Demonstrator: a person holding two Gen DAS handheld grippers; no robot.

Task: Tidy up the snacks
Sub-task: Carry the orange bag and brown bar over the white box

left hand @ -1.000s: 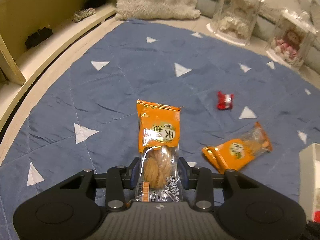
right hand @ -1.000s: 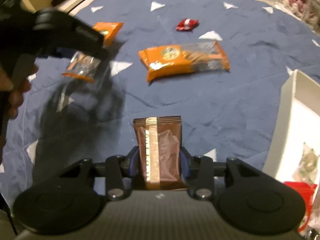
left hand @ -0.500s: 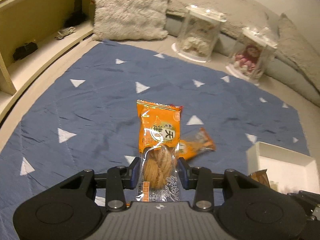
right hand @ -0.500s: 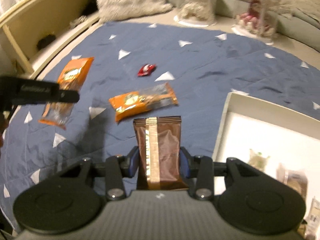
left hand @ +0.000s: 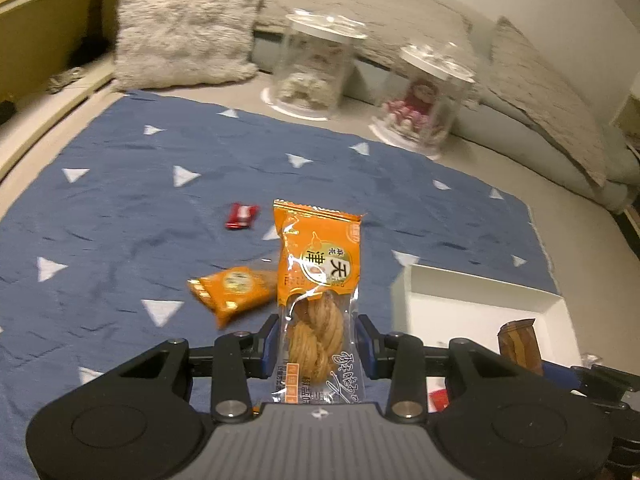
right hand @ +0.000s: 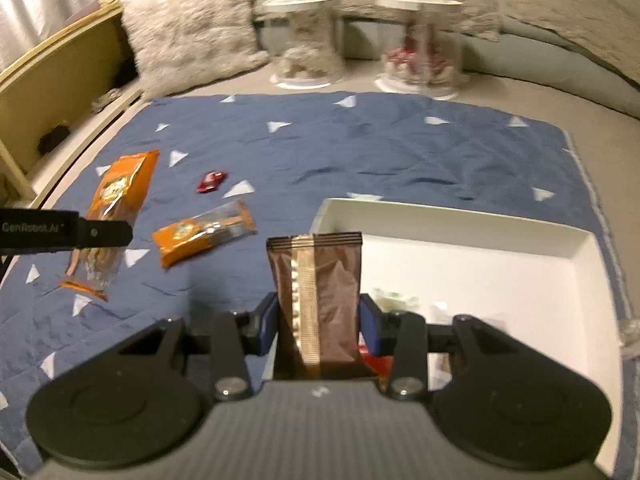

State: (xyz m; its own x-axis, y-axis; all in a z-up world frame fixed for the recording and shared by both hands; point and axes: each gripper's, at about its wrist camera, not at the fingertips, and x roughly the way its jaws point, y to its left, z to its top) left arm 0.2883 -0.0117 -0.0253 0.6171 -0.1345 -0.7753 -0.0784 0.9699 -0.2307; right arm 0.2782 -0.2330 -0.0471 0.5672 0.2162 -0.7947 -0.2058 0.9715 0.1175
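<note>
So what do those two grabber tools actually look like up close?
Both look alike. The left gripper and right gripper each have a matte black body with two round discs, a ribbed grey centre plate, silver screws and blue-edged fingers. Seen side-on from the right camera, the left one carries white lettering.

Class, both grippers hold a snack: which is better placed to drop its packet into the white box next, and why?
Probably the right gripper: its brown packet already overlaps the white box, while the left gripper and its orange packet face the blue mat.
</note>
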